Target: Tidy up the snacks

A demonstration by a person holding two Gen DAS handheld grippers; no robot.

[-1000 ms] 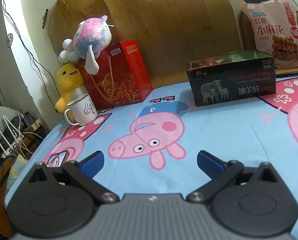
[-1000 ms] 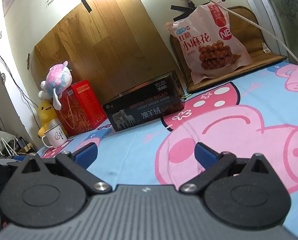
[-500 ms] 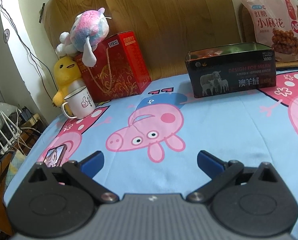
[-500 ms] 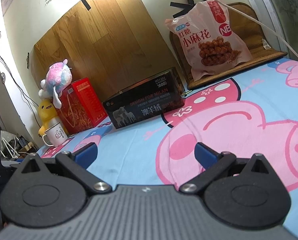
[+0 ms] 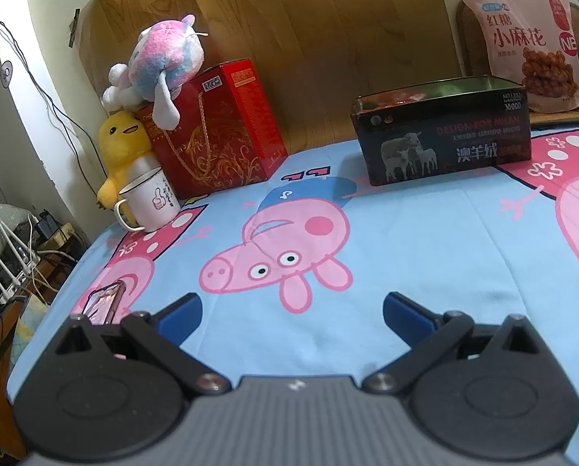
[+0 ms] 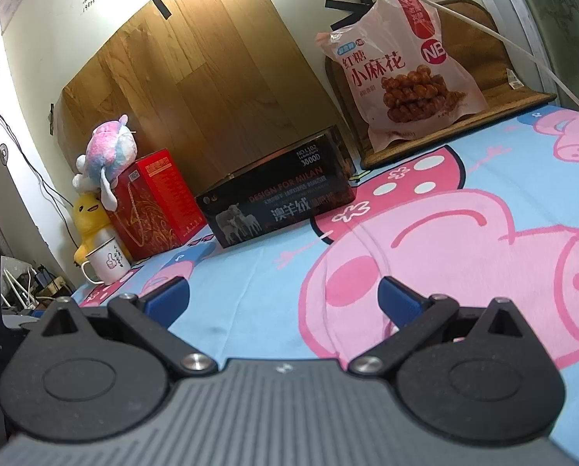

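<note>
A black open-topped tin point(image 5: 442, 138) sat on a desk covered by a blue cartoon-pig cloth point(image 5: 425, 240). Its front read "DESIGN FOR MILAN" and "澳羊绒", beside a picture of sheep. Behind and right of the tin, a pink snack bag point(image 6: 404, 66) leaned upright, printed "红糖 小麻花" and "NB". Left of the tin stood a red gift box point(image 5: 215, 132), then a white mug point(image 5: 151, 202). In front of the tin, the left tool point(image 5: 292, 312) and right tool point(image 6: 283, 297) both hovered, fingers spread apart and empty.
</note>
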